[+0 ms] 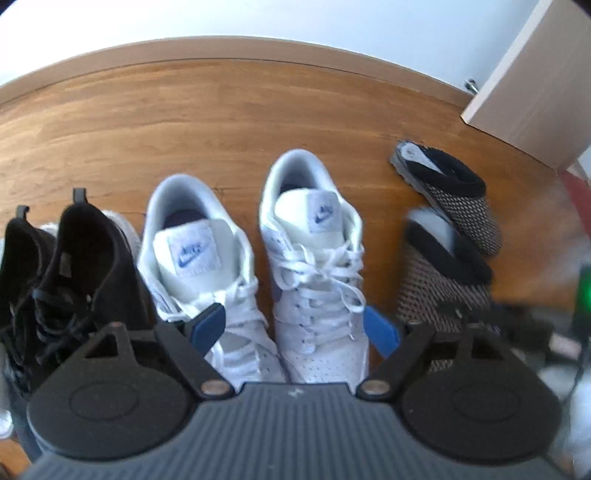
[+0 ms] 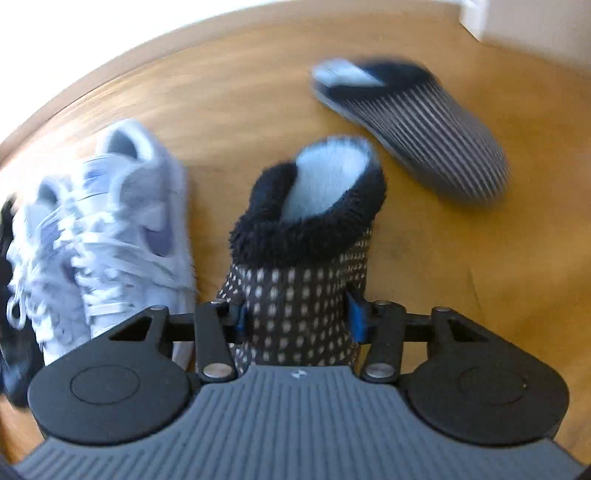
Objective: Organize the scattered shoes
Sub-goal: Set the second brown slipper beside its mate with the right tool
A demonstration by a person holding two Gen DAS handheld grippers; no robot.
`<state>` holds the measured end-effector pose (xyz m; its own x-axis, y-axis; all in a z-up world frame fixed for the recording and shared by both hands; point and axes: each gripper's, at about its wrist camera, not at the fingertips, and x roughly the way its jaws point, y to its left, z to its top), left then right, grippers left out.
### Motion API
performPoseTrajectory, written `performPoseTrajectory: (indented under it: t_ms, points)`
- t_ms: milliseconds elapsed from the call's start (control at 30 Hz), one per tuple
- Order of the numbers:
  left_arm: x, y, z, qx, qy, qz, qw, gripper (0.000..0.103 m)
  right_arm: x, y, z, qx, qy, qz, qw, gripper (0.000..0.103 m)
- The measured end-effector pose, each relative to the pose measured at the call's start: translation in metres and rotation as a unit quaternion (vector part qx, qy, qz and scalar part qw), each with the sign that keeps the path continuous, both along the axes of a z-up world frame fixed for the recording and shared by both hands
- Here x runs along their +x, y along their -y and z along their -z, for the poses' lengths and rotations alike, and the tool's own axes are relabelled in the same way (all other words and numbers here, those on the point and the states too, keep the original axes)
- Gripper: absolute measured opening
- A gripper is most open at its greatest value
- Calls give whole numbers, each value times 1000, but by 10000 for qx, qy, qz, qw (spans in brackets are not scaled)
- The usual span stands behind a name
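The right hand-held gripper (image 2: 297, 317) pinches the near slipper (image 2: 306, 236), seemingly pad-tight, its length running straight ahead, while the left hand-held gripper (image 1: 297, 325) hangs spread over the white sneakers (image 1: 314, 258).

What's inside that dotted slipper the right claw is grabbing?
The dotted slipper shows a pale fleecy insole ringed by a dark fuzzy collar. The toe end's inside is covered by the knit upper and the right gripper.

Ahead of you the wooden floor (image 1: 258, 110) lies open up to the wall (image 1: 258, 18). Black sneakers (image 1: 74, 266), white sneakers (image 1: 258, 258) and two slippers (image 1: 454, 236) crowd the near row; a cabinet (image 1: 535, 85) blocks the far right.
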<state>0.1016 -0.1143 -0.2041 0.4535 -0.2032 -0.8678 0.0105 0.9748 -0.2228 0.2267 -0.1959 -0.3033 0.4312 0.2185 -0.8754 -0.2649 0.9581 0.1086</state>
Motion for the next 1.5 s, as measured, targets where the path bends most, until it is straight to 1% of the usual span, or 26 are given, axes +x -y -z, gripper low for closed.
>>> performPoseTrajectory:
  t_ms: [67, 133, 167, 233, 267, 333, 400, 433, 500, 567, 600, 633, 700, 733, 767, 833, 867, 900, 967, 1000, 1067, 1167, 1200, 1267, 1400, 1500]
  points:
    - [0, 2, 7, -1, -66, -6, 10000, 81, 9, -6, 12, 115, -88, -415, 9990, 47]
    - [0, 4, 12, -24, -175, 18, 9998, 81, 7, -8, 18, 36, 26, -647, 9979, 47]
    - [-1, 5, 13, -32, -222, 37, 9997, 81, 6, -6, 21, 60, 172, -942, 9954, 48]
    - [-1, 5, 15, -79, -199, 49, 9998, 81, 8, 2, 15, 220, 211, -1229, 9919, 57]
    - [0, 5, 16, -110, -181, 61, 9998, 81, 10, 6, 13, 314, 166, -1312, 9907, 64]
    - [1, 5, 20, -166, -174, 95, 9997, 81, 13, 6, 5, 219, 188, -1363, 9902, 71]
    - [2, 6, 28, -97, -232, 89, 9996, 81, 16, 5, -9, 52, 260, -1453, 9890, 78]
    - [2, 5, 29, -93, -259, 82, 9996, 81, 16, 7, -25, 30, 450, -1570, 9866, 82]
    - [2, 3, 33, -144, -319, 45, 9994, 81, 22, 15, -42, -12, 788, -1636, 9834, 103]
    - [2, 0, 33, -213, -346, -24, 9992, 81, 37, 31, -55, -247, 1272, -1570, 9791, 102]
    - [2, -1, 33, -235, -333, -24, 9992, 81, 43, 36, -54, -443, 1330, -1503, 9786, 102]
    - [2, -1, 32, -247, -314, -11, 9992, 81, 60, 46, -48, -961, 1398, -1278, 9772, 102]
    - [2, -2, 30, -254, -280, 5, 9993, 81, 85, 60, -33, -1580, 1242, -844, 9760, 102]
    - [1, -2, 29, -260, -253, 29, 9993, 81, 107, 71, -19, -1958, 1079, -412, 9738, 102]
    - [1, -2, 29, -243, -253, 41, 9994, 81, 119, 78, -13, -1902, 998, -317, 9761, 102]
    - [1, -2, 32, -183, -300, 40, 9994, 81, 140, 88, 0, -1428, 530, -253, 9880, 100]
    - [0, -3, 32, -175, -329, 28, 9993, 81, 147, 91, 6, -1308, 423, -256, 9902, 98]
    - [0, -4, 33, -196, -373, 8, 9991, 81, 149, 90, 10, -1332, 381, -278, 9900, 87]
    - [0, -6, 34, -200, -390, 3, 9990, 81, 150, 83, 26, -1736, 330, -344, 9837, 70]
    - [0, -7, 34, -190, -388, 6, 9991, 81, 146, 82, 25, -1737, 358, -286, 9837, 59]
    - [2, -11, 32, -195, -347, -37, 9992, 81, 127, 76, 16, -1748, 329, -167, 9839, 56]
    - [4, -16, 33, -204, -331, -78, 9992, 81, 96, 71, 11, -1393, -23, -142, 9901, 55]
    - [4, -16, 34, -194, -338, -63, 9992, 81, 87, 68, 11, -1330, -172, -144, 9909, 55]
    - [5, -17, 35, -173, -339, -42, 9993, 81, 67, 61, 7, -1090, -720, 108, 9914, 53]
    - [3, -18, 33, -109, -317, -28, 9994, 81, 59, 55, -3, -441, -1387, 576, 9877, 52]
    - [3, -19, 32, -50, -374, -20, 9993, 81, 59, 54, -6, -322, -1473, 564, 9870, 54]
